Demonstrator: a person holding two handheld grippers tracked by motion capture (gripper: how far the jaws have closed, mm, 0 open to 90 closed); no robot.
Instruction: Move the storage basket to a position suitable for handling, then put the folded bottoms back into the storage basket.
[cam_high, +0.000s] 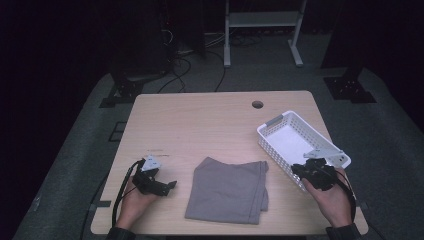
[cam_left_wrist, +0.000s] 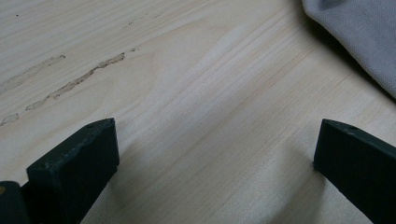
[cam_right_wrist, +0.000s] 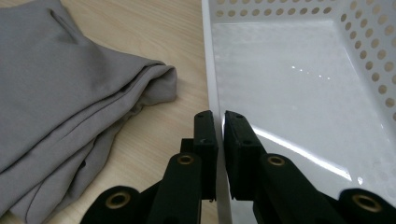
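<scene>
My right gripper (cam_right_wrist: 219, 116) is pinched onto the near wall of the white perforated plastic basket (cam_high: 280, 127): in the right gripper view one black jaw sits outside that thin wall and the other inside, pressed against it with the rim between them. In the high view the same right gripper (cam_high: 314, 169) sits at the basket's near corner, my hand behind it.

Taking the basket as the landmark, it stands on the light wooden table (cam_high: 200, 120) near the table's right edge, lying at an angle, and its glossy floor is bare. The folded grey cloth (cam_high: 229, 190) lies just to the left of the basket, close to its near long wall but apart from it, with a strip of wood between them; in the right gripper view its bunched corner (cam_right_wrist: 161, 79) points toward the basket wall.

My left gripper (cam_high: 155, 182) is well away from the basket, on the far side of the cloth, low over the table. Its jaws stand wide apart with only bare wood between them, and the cloth's edge (cam_left_wrist: 359, 37) lies beyond them.
</scene>
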